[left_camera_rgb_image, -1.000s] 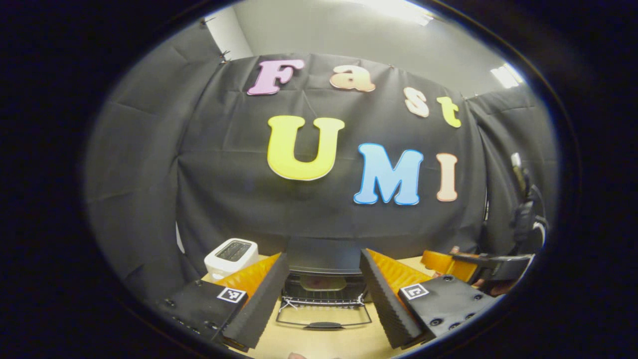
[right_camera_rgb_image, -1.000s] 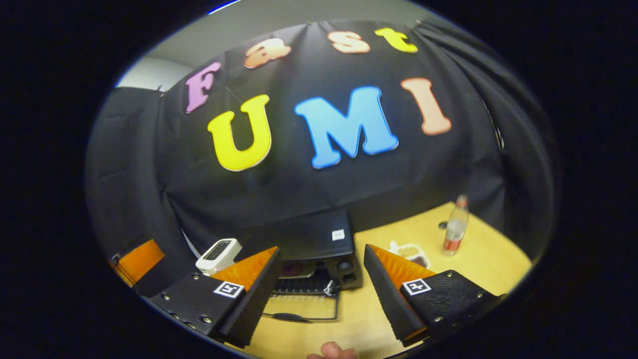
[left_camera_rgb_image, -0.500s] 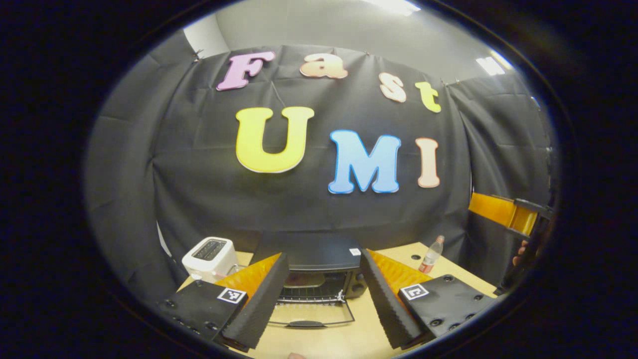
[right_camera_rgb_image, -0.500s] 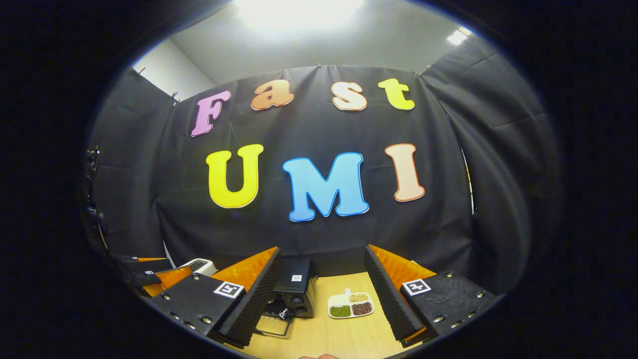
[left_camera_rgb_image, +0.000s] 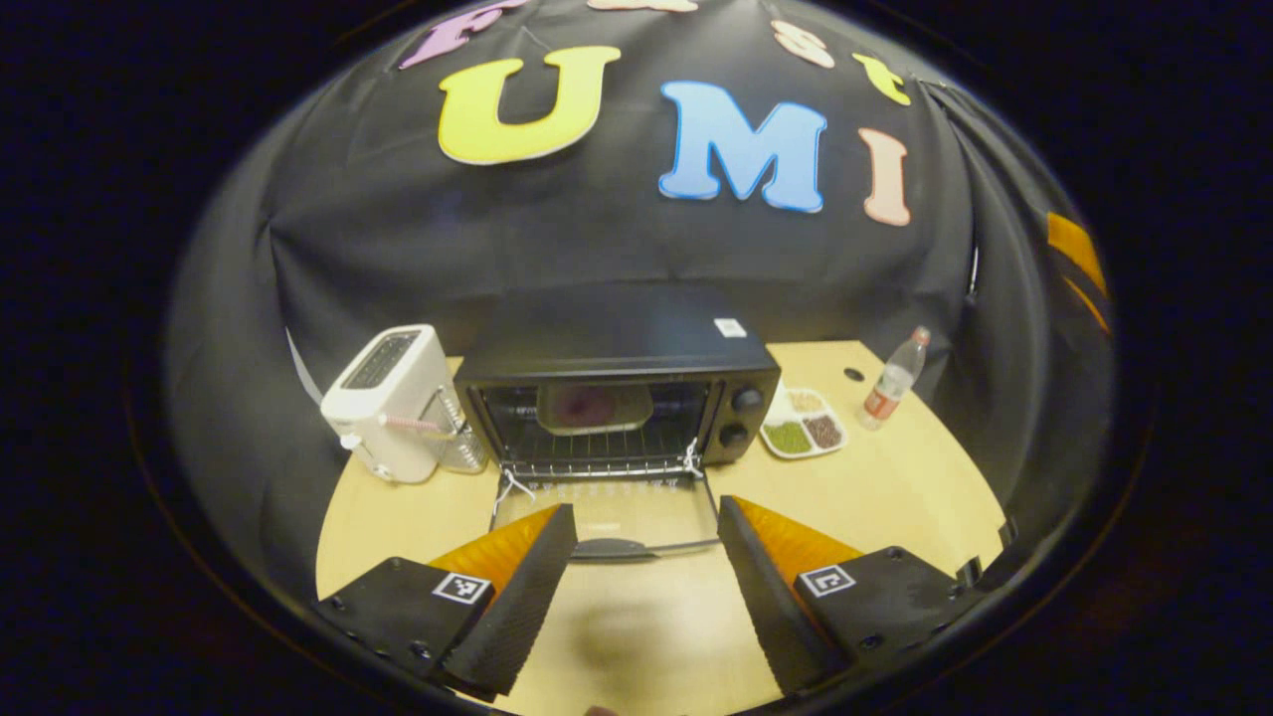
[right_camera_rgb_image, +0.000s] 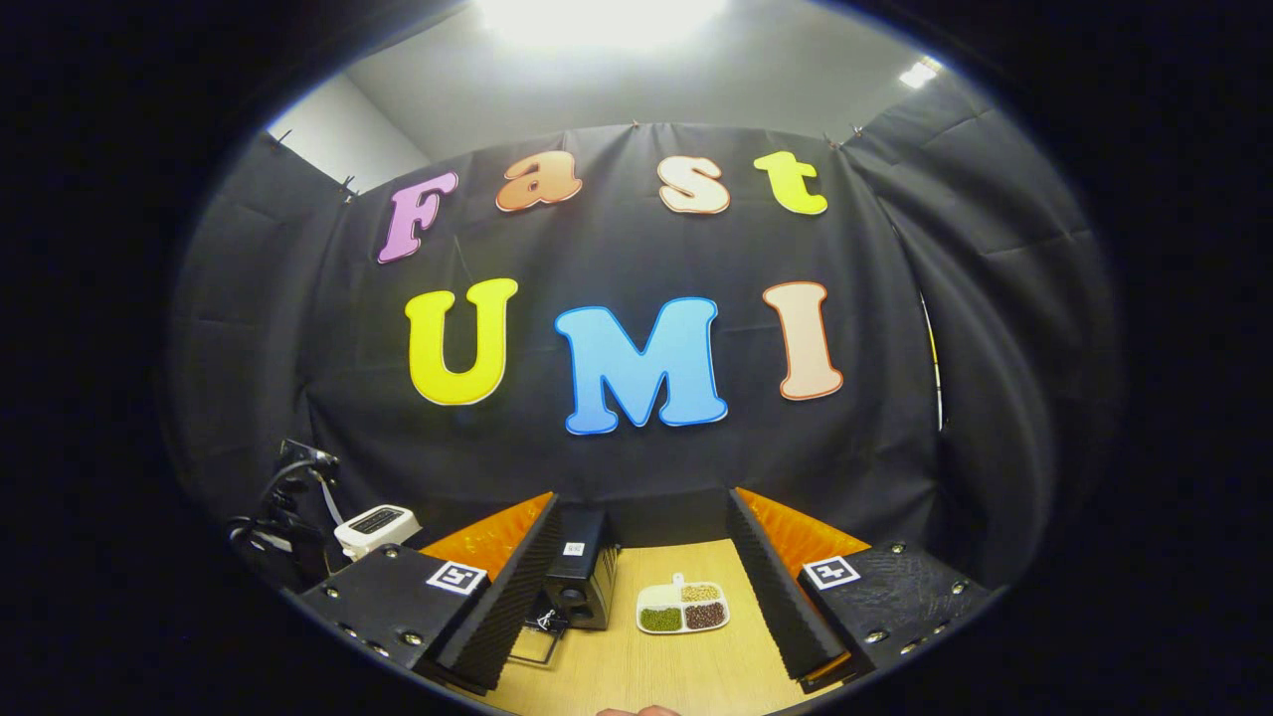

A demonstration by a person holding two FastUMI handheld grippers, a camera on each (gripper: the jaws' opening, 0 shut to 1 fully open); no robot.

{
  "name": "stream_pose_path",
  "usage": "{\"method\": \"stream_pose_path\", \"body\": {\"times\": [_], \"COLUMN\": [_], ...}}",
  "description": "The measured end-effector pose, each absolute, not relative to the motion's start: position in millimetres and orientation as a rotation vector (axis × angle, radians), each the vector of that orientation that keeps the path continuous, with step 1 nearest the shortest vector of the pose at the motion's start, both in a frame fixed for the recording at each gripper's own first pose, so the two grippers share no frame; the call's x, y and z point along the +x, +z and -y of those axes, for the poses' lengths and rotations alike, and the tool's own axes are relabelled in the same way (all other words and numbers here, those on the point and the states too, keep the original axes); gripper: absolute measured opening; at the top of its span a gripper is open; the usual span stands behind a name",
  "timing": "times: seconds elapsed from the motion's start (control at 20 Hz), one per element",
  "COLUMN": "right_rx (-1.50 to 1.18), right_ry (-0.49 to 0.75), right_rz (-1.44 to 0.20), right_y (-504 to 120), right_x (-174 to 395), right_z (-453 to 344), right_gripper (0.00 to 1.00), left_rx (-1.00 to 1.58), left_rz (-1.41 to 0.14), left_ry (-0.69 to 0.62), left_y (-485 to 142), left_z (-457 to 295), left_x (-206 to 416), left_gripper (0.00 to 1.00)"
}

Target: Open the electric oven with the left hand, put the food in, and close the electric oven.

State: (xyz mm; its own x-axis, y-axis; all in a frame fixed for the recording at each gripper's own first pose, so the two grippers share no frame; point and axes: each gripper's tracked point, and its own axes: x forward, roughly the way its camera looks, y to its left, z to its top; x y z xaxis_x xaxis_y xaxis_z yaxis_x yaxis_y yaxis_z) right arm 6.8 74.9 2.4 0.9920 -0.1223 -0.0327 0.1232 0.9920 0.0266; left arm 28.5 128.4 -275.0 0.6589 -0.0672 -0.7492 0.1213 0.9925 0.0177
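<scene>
With the oven (left_camera_rgb_image: 617, 388) door (left_camera_rgb_image: 607, 517) dropped flat just ahead of our empty, spread left gripper (left_camera_rgb_image: 646, 597), the food (left_camera_rgb_image: 595, 406) sits inside on the rack, so we judge closing remains; our right gripper (right_camera_rgb_image: 641, 607) likewise gapes, holding nothing.

We see a pale yellow wooden table (left_camera_rgb_image: 895, 487) carrying a black electric oven (left_camera_rgb_image: 617, 348) with a silvery wire rack (left_camera_rgb_image: 597, 452). Toward the table's left edge stands a cream-white toaster (left_camera_rgb_image: 390, 403). Right of the oven lies a white divided plate (left_camera_rgb_image: 802, 426) holding green, brown and beige grains, and a clear bottle with a red cap and label (left_camera_rgb_image: 891, 380).
</scene>
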Motion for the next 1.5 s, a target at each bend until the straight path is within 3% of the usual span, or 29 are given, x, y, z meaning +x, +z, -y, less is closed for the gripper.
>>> {"method": "stream_pose_path", "body": {"times": [0.6,0.95,1.5], "right_rx": [0.016,0.014,0.052], "right_ry": [-0.23,-0.273,-0.234], "right_rz": [-0.088,-0.111,-0.148], "right_y": [-20,-28,-47], "right_x": [1,1,9], "right_z": [-34,-23,-41], "right_gripper": [1.0,1.0,1.0], "left_rx": [0.083,0.126,0.224], "left_rz": [-1.269,-1.341,-1.343], "left_ry": [-0.042,-0.032,-0.052], "left_y": [-420,-464,-464], "left_z": [-169,-180,-181], "left_x": [6,23,25], "left_gripper": [0.98,1.0,0.97]}}
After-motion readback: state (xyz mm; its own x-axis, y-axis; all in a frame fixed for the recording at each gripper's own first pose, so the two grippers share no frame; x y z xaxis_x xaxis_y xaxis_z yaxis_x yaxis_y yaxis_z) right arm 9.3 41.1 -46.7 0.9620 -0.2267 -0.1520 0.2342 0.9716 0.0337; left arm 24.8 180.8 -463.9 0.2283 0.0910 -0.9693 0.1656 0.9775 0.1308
